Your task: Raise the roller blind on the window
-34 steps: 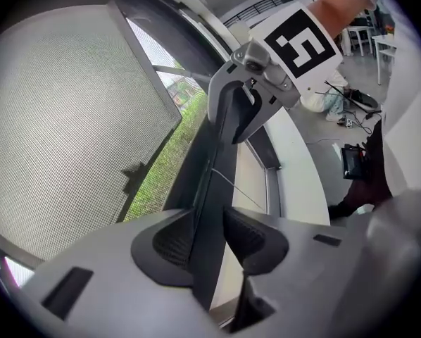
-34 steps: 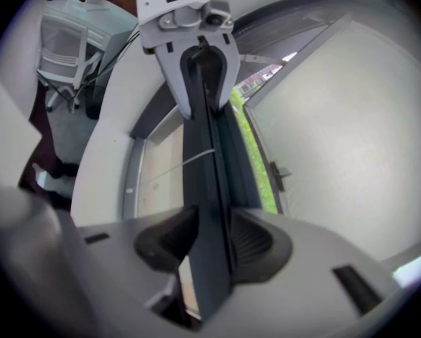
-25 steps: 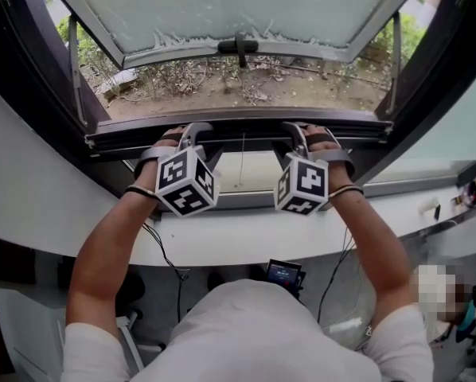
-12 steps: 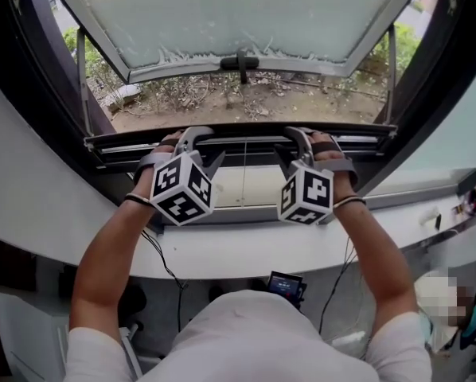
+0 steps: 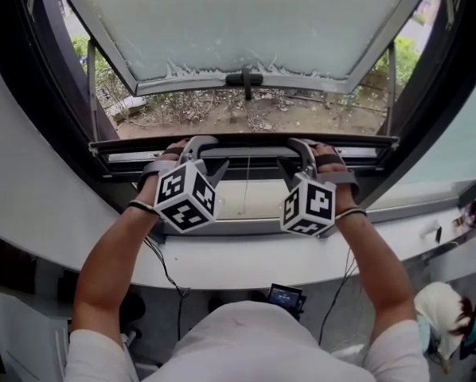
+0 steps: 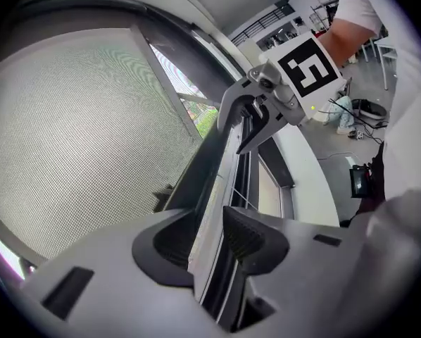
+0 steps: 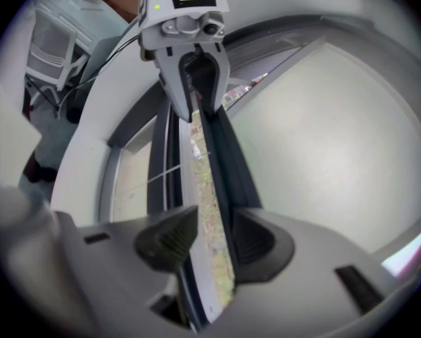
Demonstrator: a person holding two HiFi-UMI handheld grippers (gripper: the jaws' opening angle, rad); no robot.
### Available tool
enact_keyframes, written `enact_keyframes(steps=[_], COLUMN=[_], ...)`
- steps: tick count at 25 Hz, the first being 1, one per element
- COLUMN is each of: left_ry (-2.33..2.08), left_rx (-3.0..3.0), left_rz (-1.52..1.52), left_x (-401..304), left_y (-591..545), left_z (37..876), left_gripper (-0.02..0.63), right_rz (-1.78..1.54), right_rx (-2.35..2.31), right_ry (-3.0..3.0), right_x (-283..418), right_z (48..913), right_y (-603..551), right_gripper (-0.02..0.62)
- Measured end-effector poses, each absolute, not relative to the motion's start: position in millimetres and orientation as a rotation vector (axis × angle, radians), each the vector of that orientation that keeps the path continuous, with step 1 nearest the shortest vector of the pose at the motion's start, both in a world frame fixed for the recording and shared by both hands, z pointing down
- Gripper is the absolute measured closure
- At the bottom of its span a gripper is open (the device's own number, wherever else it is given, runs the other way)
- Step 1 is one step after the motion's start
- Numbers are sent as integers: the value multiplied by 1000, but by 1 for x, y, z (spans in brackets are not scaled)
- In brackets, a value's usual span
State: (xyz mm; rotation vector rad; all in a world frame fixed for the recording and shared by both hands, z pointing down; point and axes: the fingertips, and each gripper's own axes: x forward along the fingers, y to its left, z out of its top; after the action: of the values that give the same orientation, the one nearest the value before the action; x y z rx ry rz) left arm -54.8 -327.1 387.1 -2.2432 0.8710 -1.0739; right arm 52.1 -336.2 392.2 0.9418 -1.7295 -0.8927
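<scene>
The blind's dark bottom bar [image 5: 246, 151] runs level across the window opening. My left gripper [image 5: 192, 146] and right gripper [image 5: 303, 146] each clamp it, about a shoulder's width apart. In the left gripper view the bar [image 6: 217, 189] passes between the jaws of the left gripper [image 6: 207, 238], and the right gripper [image 6: 256, 115] shows farther along it. In the right gripper view the right gripper [image 7: 214, 238] is shut on the bar [image 7: 207, 182], with the left gripper [image 7: 193, 83] beyond. A pale panel [image 5: 262, 183] with a thin cord [image 5: 246, 188] shows below the bar.
Beyond the bar, the frosted window sash [image 5: 246, 22] is swung outward, its black handle [image 5: 244, 78] at its lower edge. A white curved sill [image 5: 246, 253] lies under my forearms. A small screen [image 5: 284, 297] and cables sit below it.
Both grippers have risen together with the bar in them, and the pale strip below the bar has grown taller. The jaws have kept their hold.
</scene>
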Motion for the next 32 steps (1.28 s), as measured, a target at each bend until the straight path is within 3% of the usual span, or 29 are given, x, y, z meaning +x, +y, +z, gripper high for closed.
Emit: enact_keyframes(steps=[32], left_ry=[902], left_rx=[-2081], left_rz=[-975], left_x=[-57], left_y=[-331], left_z=[260], left_gripper=[471], right_rz=[-1156], right_rx=[1335], right_ry=[-1784], right_x=[49], right_z=[252], right_y=[-339], right_gripper=[445])
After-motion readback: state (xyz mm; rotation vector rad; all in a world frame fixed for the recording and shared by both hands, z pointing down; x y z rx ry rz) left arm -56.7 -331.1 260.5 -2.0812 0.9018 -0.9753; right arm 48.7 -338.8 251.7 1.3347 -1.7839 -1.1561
